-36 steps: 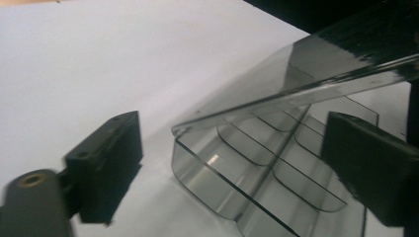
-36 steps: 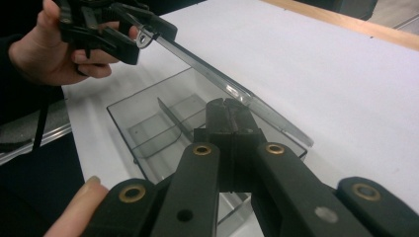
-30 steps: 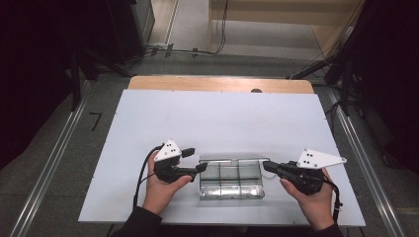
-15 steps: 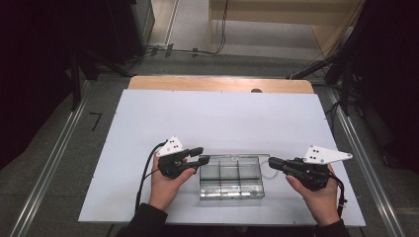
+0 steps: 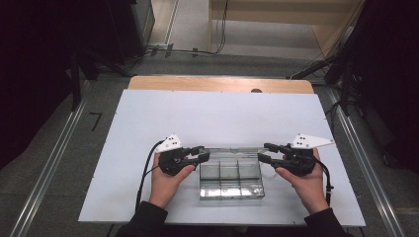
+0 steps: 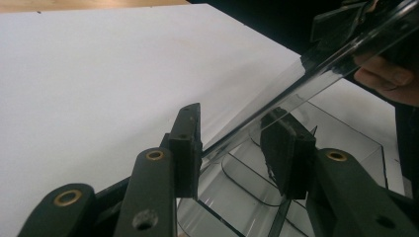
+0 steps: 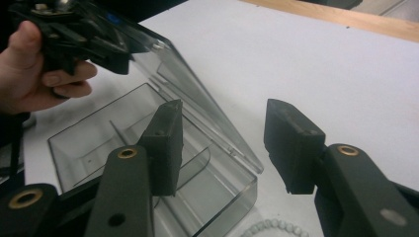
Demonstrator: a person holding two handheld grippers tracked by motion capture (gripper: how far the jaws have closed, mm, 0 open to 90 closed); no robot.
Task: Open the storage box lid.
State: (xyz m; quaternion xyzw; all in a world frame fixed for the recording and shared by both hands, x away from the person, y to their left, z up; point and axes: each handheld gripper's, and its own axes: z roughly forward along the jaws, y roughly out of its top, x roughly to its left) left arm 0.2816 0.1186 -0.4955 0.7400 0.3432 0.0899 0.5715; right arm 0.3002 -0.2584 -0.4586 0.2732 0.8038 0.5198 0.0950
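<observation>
A clear plastic box with inner dividers (image 5: 231, 177) is seen on the near middle of the white worktop (image 5: 148, 118), its transparent hinged lid (image 7: 197, 98) raised. The left hand-held gripper (image 5: 200, 155), whose jaws have just been closing, is clamped on the lid's left edge. The right hand-held gripper (image 5: 265, 152), whose jaws have just been opening, is held open beside the box's right end. A string of white beads (image 7: 272, 228) lies just beside the box.

I see the clear compartment box (image 5: 231, 178) lying near the front edge of the white surface (image 5: 217, 113). My left gripper (image 5: 203, 154) is at the box's far left corner, where the raised lid edge meets it. My right gripper (image 5: 264, 152), jaws just opened, sits off its far right corner.
</observation>
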